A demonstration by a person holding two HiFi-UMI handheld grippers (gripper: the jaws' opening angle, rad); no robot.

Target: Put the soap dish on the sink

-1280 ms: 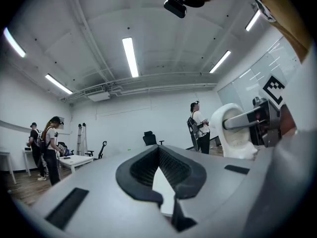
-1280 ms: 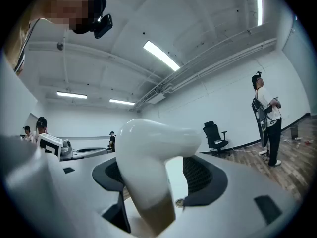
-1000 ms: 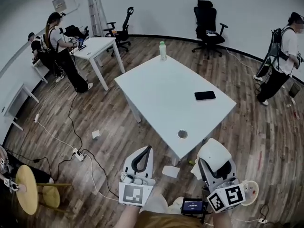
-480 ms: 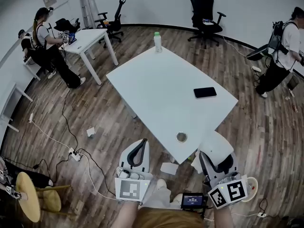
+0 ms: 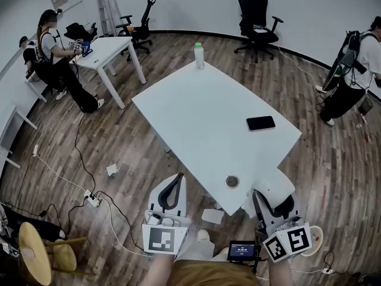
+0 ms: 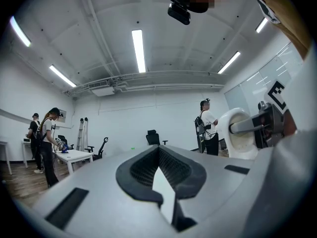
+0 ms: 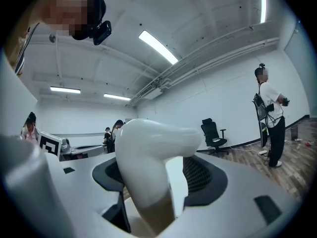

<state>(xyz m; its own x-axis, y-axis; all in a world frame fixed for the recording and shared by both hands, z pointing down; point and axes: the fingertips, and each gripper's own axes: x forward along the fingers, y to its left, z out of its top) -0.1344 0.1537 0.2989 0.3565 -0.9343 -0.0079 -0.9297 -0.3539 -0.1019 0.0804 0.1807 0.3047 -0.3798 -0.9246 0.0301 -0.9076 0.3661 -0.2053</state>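
Note:
A white, curved soap dish [image 7: 148, 152] is clamped between the dark pads of my right gripper [image 7: 163, 180]. From the head view the soap dish [image 5: 275, 186] sits at the bottom right, just off the near corner of the white table [image 5: 202, 112], with the right gripper [image 5: 265, 200] shut on it. My left gripper [image 5: 177, 182] is level at the bottom centre-left, shut with nothing in it. In the left gripper view its jaws [image 6: 159, 168] meet, and the soap dish [image 6: 238, 139] shows at the right. No sink appears in any view.
On the table lie a black phone [image 5: 261, 123], a bottle [image 5: 199, 56] at the far corner and a small round object [image 5: 231, 181] near the front corner. Cables and a power strip [image 5: 90, 200] cross the floor. People stand far left [image 5: 56, 58] and right [image 5: 357, 70].
Both grippers have moved forward together, and the table's near corner is now closer to them. The soap dish stays in the right gripper; the left stays shut.

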